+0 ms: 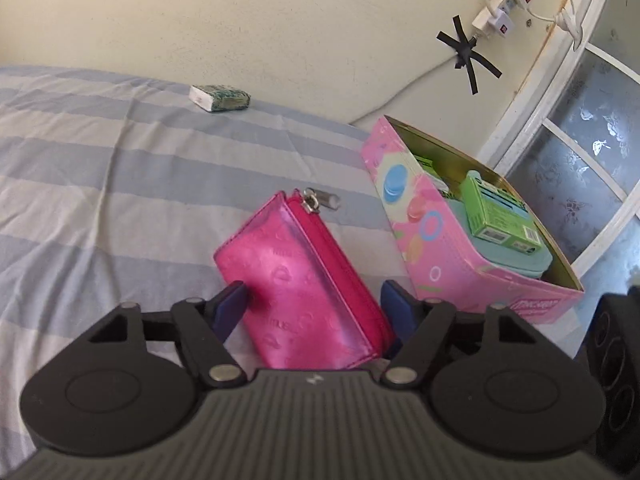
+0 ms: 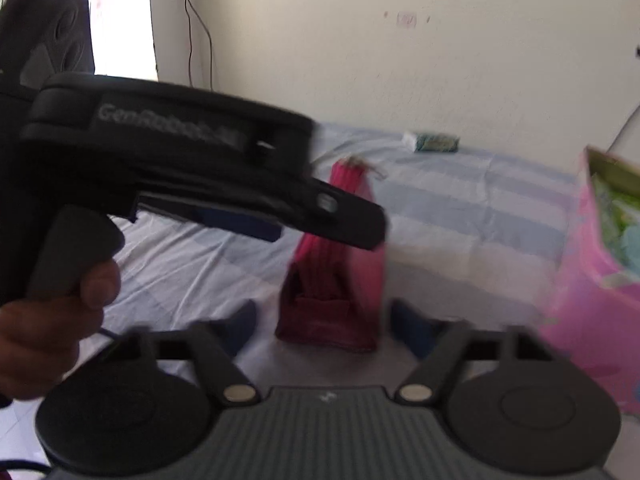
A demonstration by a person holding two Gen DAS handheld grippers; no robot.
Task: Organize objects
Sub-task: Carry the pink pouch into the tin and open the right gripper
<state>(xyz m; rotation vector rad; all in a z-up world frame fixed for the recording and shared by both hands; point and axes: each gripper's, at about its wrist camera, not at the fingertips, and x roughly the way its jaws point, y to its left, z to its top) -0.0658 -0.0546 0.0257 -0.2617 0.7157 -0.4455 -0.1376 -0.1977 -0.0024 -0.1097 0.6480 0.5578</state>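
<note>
A shiny pink zip purse [image 1: 296, 280] stands tilted between the blue pads of my left gripper [image 1: 312, 300], which is shut on its lower part. Its zip pull points away, toward the wall. In the blurred right wrist view the same purse [image 2: 336, 280] hangs under the left gripper [image 2: 352, 224], which a hand [image 2: 48, 320] holds. My right gripper [image 2: 324, 316] is open, its fingers on either side of the purse's near end with gaps on both sides. A pink patterned box [image 1: 432, 240] stands open just right of the purse, with a green carton [image 1: 500, 216] and a teal item [image 1: 520, 264] inside.
Everything sits on a bed with a blue-and-white striped sheet [image 1: 100, 180]. A small green-and-white packet [image 1: 220, 98] lies at the far edge by the wall. Taped power sockets [image 1: 500, 8] and a cable hang on the wall, and a window [image 1: 580, 160] is behind the box.
</note>
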